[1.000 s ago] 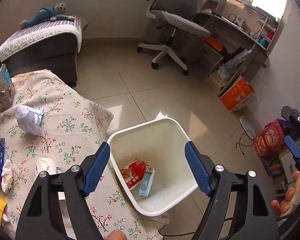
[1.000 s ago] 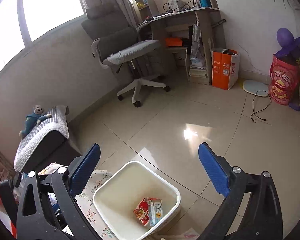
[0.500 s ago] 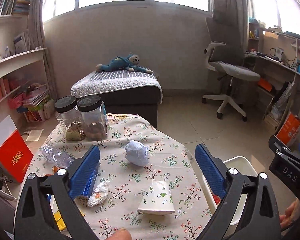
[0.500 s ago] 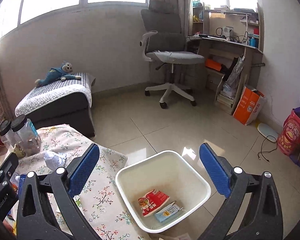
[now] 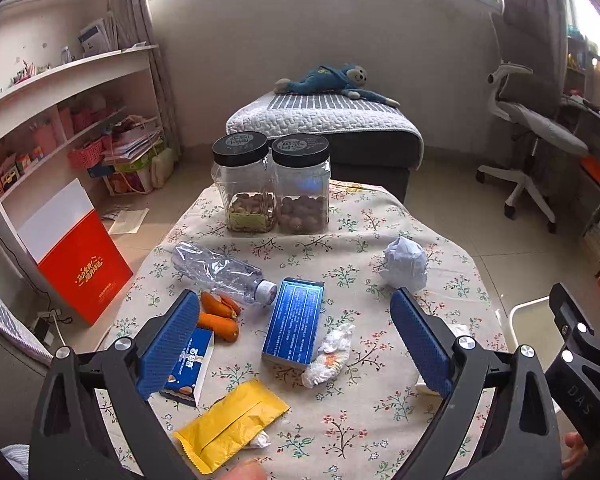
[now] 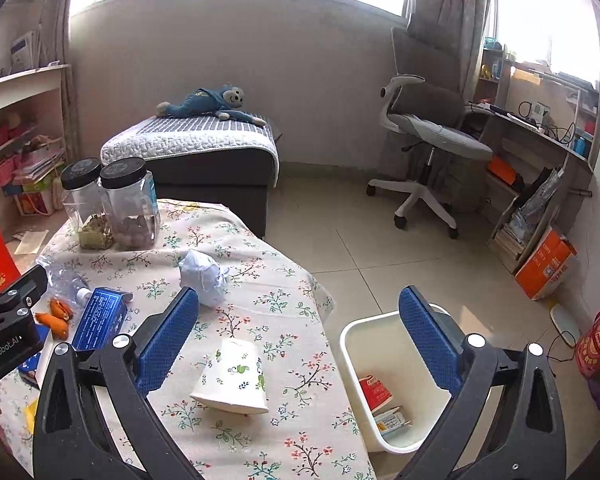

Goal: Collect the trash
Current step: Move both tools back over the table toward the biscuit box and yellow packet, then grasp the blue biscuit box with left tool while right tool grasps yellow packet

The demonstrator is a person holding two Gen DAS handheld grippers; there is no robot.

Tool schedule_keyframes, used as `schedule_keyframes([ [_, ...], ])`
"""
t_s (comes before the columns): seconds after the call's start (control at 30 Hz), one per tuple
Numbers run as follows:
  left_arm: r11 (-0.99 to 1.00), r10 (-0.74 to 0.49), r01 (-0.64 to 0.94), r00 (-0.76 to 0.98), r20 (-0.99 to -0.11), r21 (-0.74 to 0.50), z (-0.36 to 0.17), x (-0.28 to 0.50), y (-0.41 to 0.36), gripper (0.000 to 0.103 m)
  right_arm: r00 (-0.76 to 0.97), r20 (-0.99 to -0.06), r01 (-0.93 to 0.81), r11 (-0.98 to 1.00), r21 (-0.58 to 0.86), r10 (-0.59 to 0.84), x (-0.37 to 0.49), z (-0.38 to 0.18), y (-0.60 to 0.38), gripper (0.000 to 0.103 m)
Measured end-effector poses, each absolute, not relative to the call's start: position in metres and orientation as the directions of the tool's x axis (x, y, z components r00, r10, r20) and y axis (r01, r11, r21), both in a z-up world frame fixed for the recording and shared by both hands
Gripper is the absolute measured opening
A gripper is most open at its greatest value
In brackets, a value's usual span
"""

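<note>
Both grippers off bin (image 6: 384, 446), over table (image 5: 380, 216)

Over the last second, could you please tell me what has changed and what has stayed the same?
Both grippers swung away from the bin toward the table: the left gripper now faces the blue box, the right gripper the paper cup. Neither took hold of anything; both stayed open. The two packages in the bin and the litter on the table lie as before.

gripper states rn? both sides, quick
Left gripper: open, holding nothing, over the table clutter.
Right gripper: open, holding nothing, between the paper cup and the bin.
</note>
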State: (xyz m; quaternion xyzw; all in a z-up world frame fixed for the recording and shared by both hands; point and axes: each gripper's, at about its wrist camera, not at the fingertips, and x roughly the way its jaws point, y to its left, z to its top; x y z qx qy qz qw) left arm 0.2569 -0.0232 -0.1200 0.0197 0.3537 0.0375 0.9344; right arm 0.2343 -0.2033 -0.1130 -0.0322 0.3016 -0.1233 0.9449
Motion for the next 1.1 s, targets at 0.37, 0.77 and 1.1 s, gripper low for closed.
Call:
schedule_keyframes([
  [0.37, 0.984, 0.147, -0.155, 0.397, -0.906, 0.092, -0.199, 0.303, 0.094, 0.093, 0.66, -0.751, -0.048, 0.995, -0.085, -0.032, 0.262, -0.157, -0.123, 0.096],
  [0.77, 0.985, 0.133, -0.136, 0.201, -0.97, 0.107, -0.277, 0.323, 0.123, 0.085, 0.364, -0.908, -0.107, 0.977, 0.182, 0.209, 0.28, -0.223, -0.08, 0.096],
  [1.1, 0.992, 0.047, -0.128, 0.224, -0.973, 0.019, -0.264, 0.311, 0.13, 0.055, 0.239, -0.924, -0.152, 0.952, 0.266, 0.297, 0.286, -0.253, -0.047, 0.096],
])
